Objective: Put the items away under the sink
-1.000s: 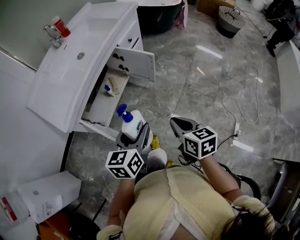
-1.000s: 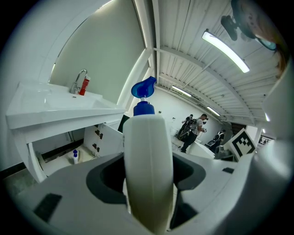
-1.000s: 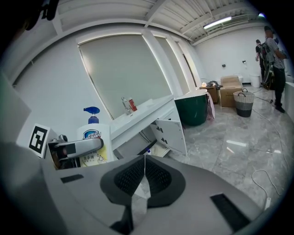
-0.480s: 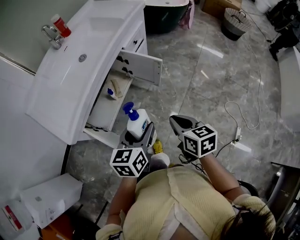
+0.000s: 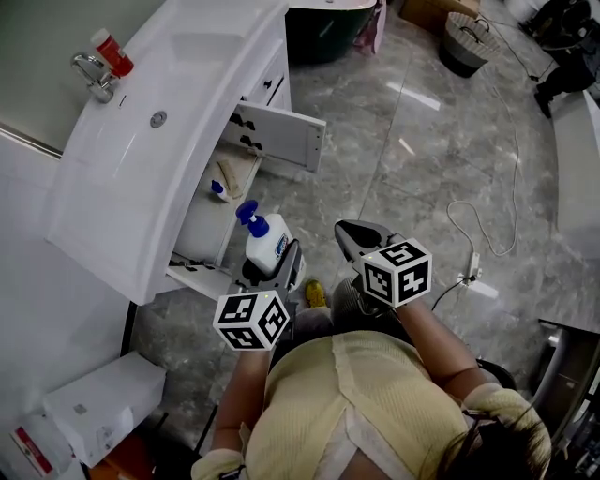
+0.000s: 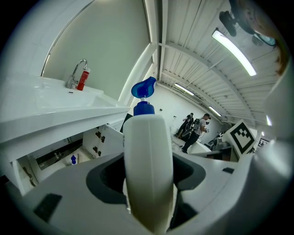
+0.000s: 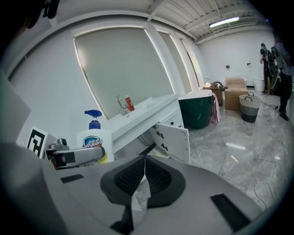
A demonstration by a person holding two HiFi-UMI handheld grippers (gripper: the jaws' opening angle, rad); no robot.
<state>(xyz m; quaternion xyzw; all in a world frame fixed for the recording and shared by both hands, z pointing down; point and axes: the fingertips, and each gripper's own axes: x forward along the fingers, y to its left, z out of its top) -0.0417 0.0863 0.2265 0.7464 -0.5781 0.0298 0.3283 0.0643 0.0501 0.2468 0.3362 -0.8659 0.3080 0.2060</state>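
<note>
Grey marble floor [image 5: 441,141] runs beside a white vanity sink [image 5: 178,103] whose cabinet door [image 5: 281,134] stands open. The left gripper [image 5: 277,272] is clamped on a white pump bottle with a blue nozzle [image 5: 262,246], held upright just off the cabinet's front edge. The right gripper [image 5: 352,234] hangs beside it, jaws together on nothing.

On my feed I see a grey marble floor [image 5: 422,141] with a white cable [image 5: 514,220] looping across it to a power strip [image 5: 476,284]. At the far end stand a dark green tub [image 5: 323,33], a cardboard box [image 5: 436,11] and a woven basket [image 5: 466,42] with handles, while a white box [image 5: 98,408] sits at the lower left of the head view. In the left gripper view I make out people [image 6: 195,133] standing well off under long ceiling lights [image 6: 234,50].
</note>
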